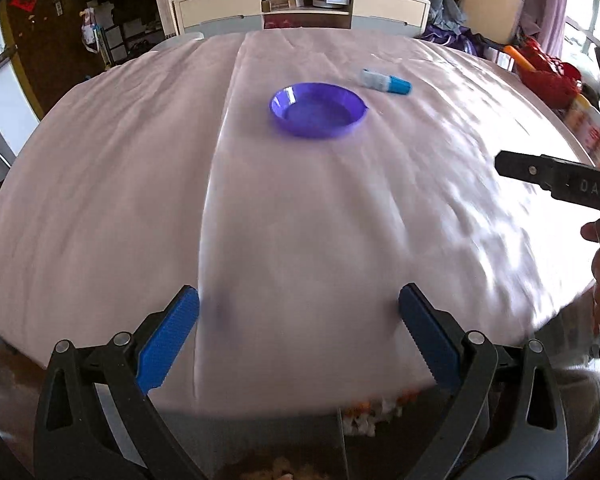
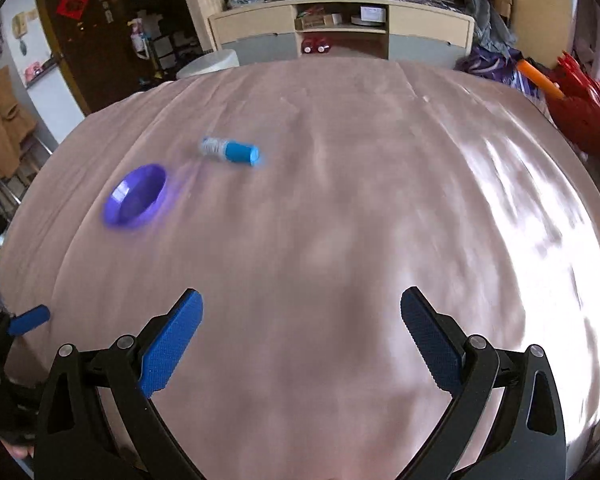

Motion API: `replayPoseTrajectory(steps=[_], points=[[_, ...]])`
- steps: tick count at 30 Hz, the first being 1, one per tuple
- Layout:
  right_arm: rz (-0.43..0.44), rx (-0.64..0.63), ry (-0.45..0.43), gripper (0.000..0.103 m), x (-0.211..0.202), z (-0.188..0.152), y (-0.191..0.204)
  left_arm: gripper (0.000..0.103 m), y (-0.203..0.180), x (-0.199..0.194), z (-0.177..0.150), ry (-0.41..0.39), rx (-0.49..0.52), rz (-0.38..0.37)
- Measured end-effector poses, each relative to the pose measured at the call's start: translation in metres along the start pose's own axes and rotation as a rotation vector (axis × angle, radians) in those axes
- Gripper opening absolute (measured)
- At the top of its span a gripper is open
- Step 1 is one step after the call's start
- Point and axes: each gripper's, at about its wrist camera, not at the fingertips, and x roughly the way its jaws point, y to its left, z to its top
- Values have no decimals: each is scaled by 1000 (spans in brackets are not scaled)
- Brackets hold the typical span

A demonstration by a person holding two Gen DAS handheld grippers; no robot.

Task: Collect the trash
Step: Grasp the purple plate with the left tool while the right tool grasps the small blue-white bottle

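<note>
two hand-held grippers, left gripper (image 1: 299, 334) and right gripper (image 2: 301, 334), hover with jaws spread and empty over a pink cloth-covered table (image 2: 340, 240). a small blue-capped tube (image 2: 231, 151) lies far off beside a shallow purple plastic dish (image 2: 136, 196). reaching stage, likely; next, close in on the tube.

Colours on the tabletop
Pale pink cloth (image 1: 140, 200); purple dish (image 1: 318, 110); small bottle (image 1: 386, 82), blue cap, whitish-grey body; blue-padded black fingers (image 1: 168, 340).

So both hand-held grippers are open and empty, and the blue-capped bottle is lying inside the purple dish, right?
Not quite. The blue-capped bottle lies on the cloth beside the purple dish, not inside it; the left wrist view shows this. Both the left hand-held gripper and right hand-held gripper are open and empty.
</note>
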Motion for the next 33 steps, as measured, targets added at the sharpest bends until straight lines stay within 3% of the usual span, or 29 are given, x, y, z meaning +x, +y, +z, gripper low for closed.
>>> replayPoseTrajectory(steps=[4, 10, 19, 20, 22, 23, 25, 28, 33], points=[[1, -42, -14, 98, 21, 30, 15, 95, -1, 17, 27, -3, 3, -3], [4, -111, -4, 79, 53, 64, 36, 94, -7, 41, 63, -3, 7, -12], [21, -199, -7, 78, 84, 94, 56, 94, -8, 64, 98, 0, 3, -8], [28, -201, -8, 74, 86, 96, 57, 94, -8, 65, 100, 1, 3, -9], [44, -209, -9, 48, 85, 101, 58, 94, -8, 68, 105, 2, 6, -15], [51, -203, -2, 22, 84, 102, 58, 94, -9, 69, 108, 2, 7, -20], [77, -169, 20, 20, 84, 105, 54, 91, -11, 71, 111, -1, 15, -24], [74, -172, 31, 20, 79, 101, 48, 76, -13, 71, 117, -16, 27, -21], [64, -134, 26, 20, 62, 91, 32, 76, -17, 67, 115, -4, 30, -42]])
